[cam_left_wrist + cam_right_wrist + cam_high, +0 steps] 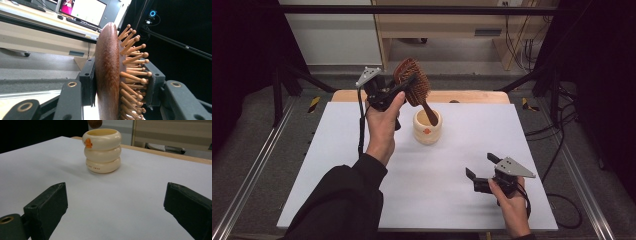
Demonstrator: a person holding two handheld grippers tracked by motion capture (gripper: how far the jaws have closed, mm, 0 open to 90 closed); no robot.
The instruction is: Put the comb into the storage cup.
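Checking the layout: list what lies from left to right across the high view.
Left gripper → hairbrush, its head clamped in that gripper → cream cup → right gripper, jaws apart over the white table.

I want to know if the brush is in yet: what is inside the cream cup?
In the high view the brush handle's tip sits at the cup's mouth, the head clamped in the left gripper. The cup's bottom is hidden by its wall.

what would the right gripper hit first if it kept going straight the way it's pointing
Probably the cream cup: it stands ahead of the open right gripper, slightly left of centre between its fingers, across bare white table. Depth is hard to judge.
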